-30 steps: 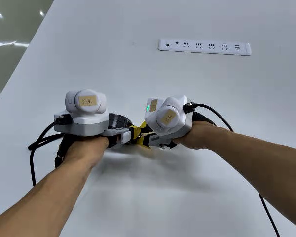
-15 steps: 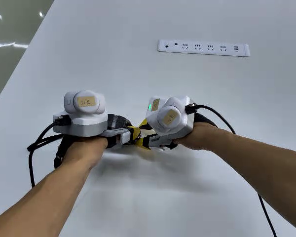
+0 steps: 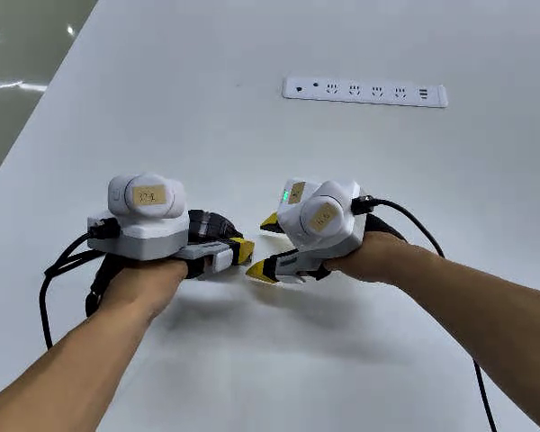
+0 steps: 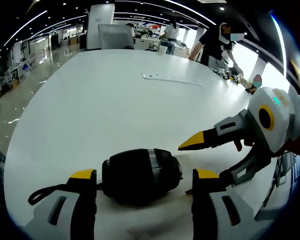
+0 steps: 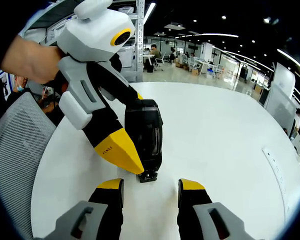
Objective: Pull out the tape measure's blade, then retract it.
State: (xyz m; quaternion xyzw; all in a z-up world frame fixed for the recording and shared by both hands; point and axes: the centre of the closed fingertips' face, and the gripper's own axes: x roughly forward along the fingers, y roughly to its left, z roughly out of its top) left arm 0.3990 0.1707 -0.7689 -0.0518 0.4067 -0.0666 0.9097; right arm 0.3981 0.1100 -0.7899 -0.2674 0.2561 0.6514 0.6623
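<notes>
The black tape measure (image 3: 209, 225) sits between my left gripper's (image 3: 229, 241) jaws, just above the white table (image 3: 279, 360). In the left gripper view its rounded case (image 4: 140, 172) spans the gap between the yellow-tipped fingers (image 4: 82, 176), so my left gripper (image 4: 144, 176) is shut on it. My right gripper (image 3: 265, 247) stands open to the right of the case, jaws spread wide. In the right gripper view the tape measure (image 5: 146, 132) points its small end hook (image 5: 147, 176) at my right gripper (image 5: 150, 186), just ahead of the tips. No blade is drawn out.
A white power strip (image 3: 364, 92) lies on the far side of the table. Black cables (image 3: 58, 270) trail from both grippers toward me. In the gripper views, a mesh chair (image 5: 15, 150) and people at desks (image 4: 217, 42) stand beyond the table.
My right gripper has opened and drawn back to the right, away from the tape measure's front. The left gripper still holds the case and has shifted slightly left.
</notes>
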